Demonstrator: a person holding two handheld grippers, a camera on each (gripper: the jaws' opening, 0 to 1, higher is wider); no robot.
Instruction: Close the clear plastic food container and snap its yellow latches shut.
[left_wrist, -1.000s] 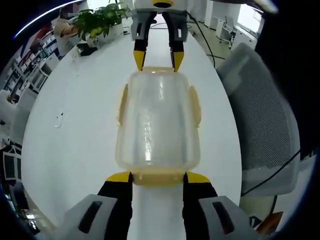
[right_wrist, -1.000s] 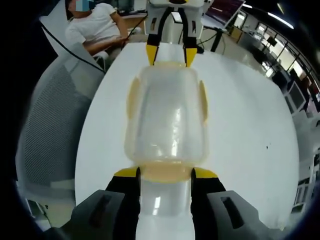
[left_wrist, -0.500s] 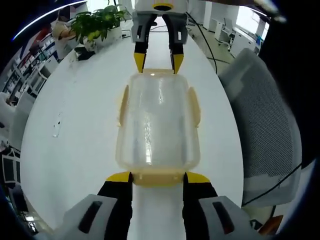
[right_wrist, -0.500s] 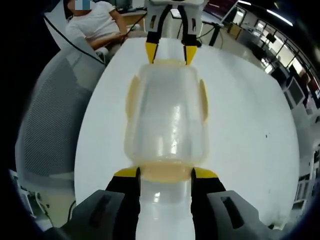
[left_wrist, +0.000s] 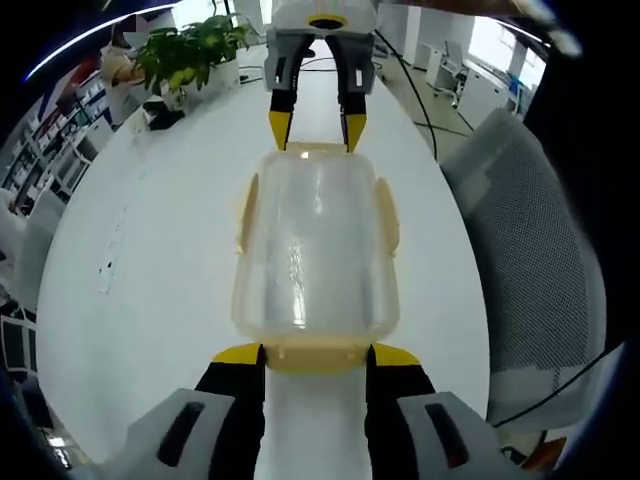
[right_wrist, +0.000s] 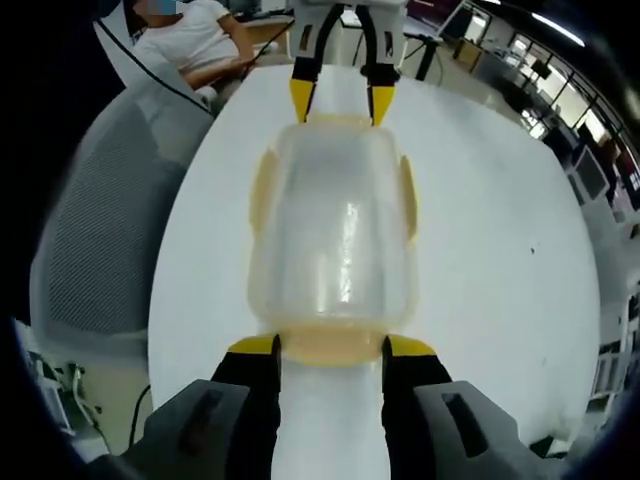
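A: Container (left_wrist: 315, 255) is seen lying lengthwise on the white table (left_wrist: 160, 270), lid on, w/ a gripper at each short end.

B: Left gripper (left_wrist: 315, 352) state?

A: Jaws are set apart, yellow tips (left_wrist: 240, 354) on either side of the near end latch (left_wrist: 315, 355), touching it or just beside it; a firm clamp can't be confirmed. Right gripper (left_wrist: 313, 125) is seen across the tub in same view, tips at the far end latch (left_wrist: 312, 149).

B: From the right gripper view?

A: Same picture mirrored. Right gripper (right_wrist: 328, 347) jaws are spread, straddling the near end latch (right_wrist: 330, 346); left gripper (right_wrist: 341, 102) is met at the far end. Side latches (right_wrist: 262, 195) are seen along both long sides, pale yellow; whether snapped down can't be told.

B: Further out?

A: Grey mesh chair (left_wrist: 530, 250) is placed just beside the table edge. Potted plant (left_wrist: 185, 50) stands on the table's far end, well apart from the tub. A seated person in a white top (right_wrist: 195, 45) is seen beyond the table.
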